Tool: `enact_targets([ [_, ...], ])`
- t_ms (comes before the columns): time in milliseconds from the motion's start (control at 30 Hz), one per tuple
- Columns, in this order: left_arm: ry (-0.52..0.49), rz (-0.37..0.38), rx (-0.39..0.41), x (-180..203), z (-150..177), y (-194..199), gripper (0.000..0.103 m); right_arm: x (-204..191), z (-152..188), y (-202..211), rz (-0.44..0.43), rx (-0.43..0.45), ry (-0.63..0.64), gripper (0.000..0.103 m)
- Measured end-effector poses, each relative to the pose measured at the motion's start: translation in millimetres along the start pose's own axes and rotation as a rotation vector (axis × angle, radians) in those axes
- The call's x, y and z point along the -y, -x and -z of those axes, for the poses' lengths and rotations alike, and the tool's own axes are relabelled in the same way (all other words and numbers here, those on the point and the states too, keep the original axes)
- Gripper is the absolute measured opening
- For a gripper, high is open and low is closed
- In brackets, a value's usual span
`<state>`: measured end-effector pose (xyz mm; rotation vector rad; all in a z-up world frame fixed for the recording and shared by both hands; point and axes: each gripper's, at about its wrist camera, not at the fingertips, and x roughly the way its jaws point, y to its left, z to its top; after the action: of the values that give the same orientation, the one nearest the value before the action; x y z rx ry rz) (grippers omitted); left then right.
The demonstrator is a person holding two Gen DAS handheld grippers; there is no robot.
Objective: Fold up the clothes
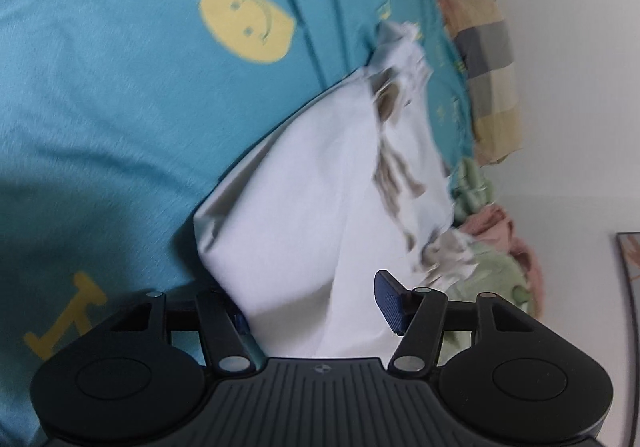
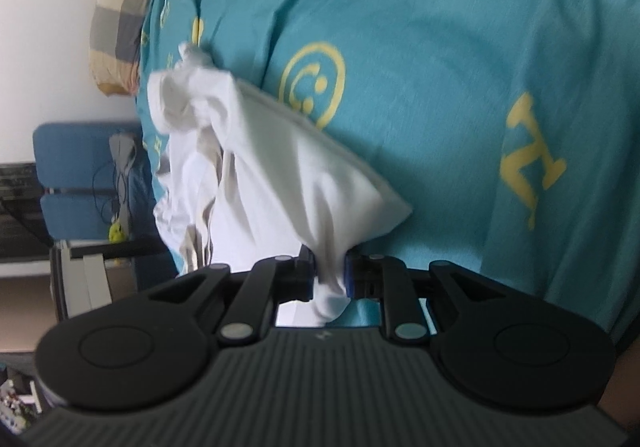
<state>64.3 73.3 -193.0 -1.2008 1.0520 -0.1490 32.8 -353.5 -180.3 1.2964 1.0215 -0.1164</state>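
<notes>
Right claw [image 2: 329, 274] is clamped tight on a bunched corner of the white garment [image 2: 280, 167], a tuft of cloth poking out behind the pads toward the camera; the pinch on a corner probably serves to keep that edge under control while the rest drapes. Left claw [image 1: 316, 307] stands wide apart, one blue pad [image 1: 390, 303] showing on its right side, the other finger mostly hidden behind cloth; white fabric [image 1: 320, 187] fills the gap between the fingers, but nothing shows them pressing on it, so I read it as not gripping. From both claws the garment runs forward and away, smooth near the claws, crumpled with brownish print at the far end. It lies over the teal bedsheet [image 1: 120, 87] with yellow smiley prints, on a bed, so the sheet is the work surface. Beyond the garment, past the left claw's right side, sit a green fuzzy item [image 1: 492, 271] and a checked pillow [image 1: 488, 59]. Frames are blurred, so things seem to be moving. How far the fold has got: cannot tell; one straight edge shows on the sheet side, which could be a fold or a hem.
</notes>
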Motion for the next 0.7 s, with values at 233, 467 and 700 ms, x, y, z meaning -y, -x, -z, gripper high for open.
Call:
enact_targets([
  [233,-0.03,0.038,0.028,8.4,1.1,3.7,0.033,-3.0,3.7,-5.8,-0.024,-0.069,0.011,0.041],
  [467,-0.056,0.151,0.08,21.9,0.0,21.4,0.008,2.0,6.4,-7.9,-0.057,-0.118,-0.031,0.068],
  [700,-0.046,0.197,0.095,28.1,-1.4,26.9,0.008,11.0,2.1,10.9,-0.018,0.011,-0.072,0.062],
])
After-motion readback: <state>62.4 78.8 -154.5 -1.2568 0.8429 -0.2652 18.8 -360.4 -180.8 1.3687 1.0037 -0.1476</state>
